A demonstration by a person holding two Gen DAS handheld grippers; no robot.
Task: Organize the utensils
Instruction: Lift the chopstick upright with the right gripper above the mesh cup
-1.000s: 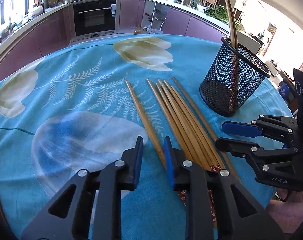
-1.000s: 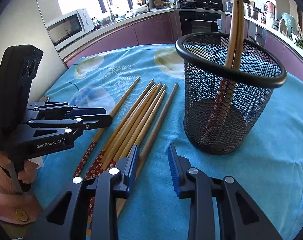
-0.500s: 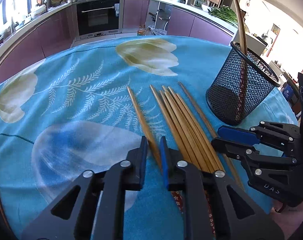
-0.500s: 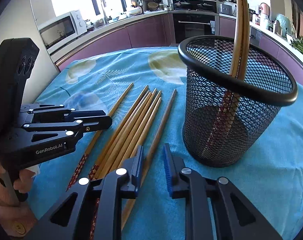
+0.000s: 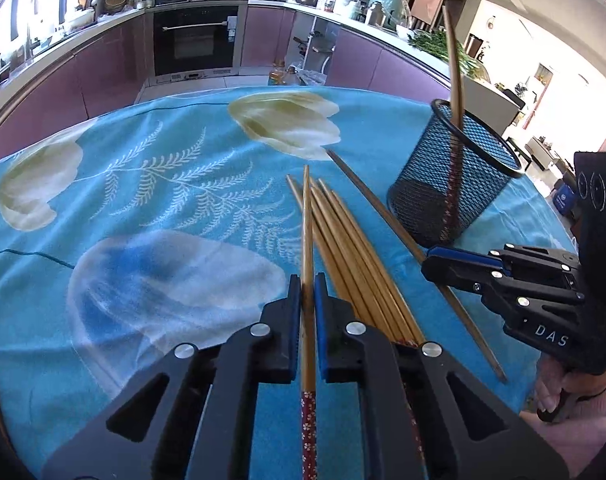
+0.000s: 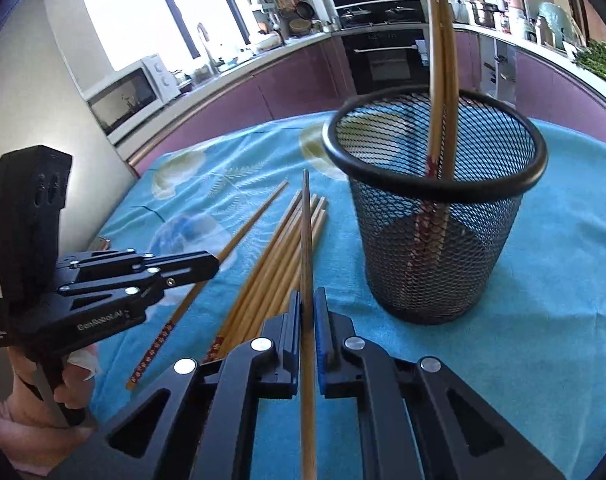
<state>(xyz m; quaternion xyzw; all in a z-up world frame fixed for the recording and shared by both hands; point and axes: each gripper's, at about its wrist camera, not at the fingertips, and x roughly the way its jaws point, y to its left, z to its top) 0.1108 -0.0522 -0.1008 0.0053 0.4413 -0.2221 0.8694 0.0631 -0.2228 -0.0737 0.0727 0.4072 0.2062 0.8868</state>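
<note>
Chopsticks are what this job is about, and most of them lie on a big blue tablecloth (image 5: pixel 151 184) with white flowers and leaves on it. The cloth covers the whole table.

A black mesh cup (image 6: pixel 435 240) stands upright on the cloth, to the right of the chopsticks. Two chopsticks (image 6: pixel 443 60) lean inside the cup and stick out high above its rim.

The left gripper (image 5: pixel 307 300) is closed tight on one chopstick (image 5: pixel 306 220). That stick points straight ahead, and its red flowered end reaches back between the black fingers.

The right gripper (image 6: pixel 309 312) is closed tight on another chopstick (image 6: pixel 305 232). It also points straight ahead, over the pile.

A bundle of loose chopsticks (image 5: pixel 351 248) lies side by side on the cloth, between the two grippers. In the left camera, the right gripper's stick (image 5: pixel 415 256) shows as one darker stick beside the bundle, close to the cup.
</note>
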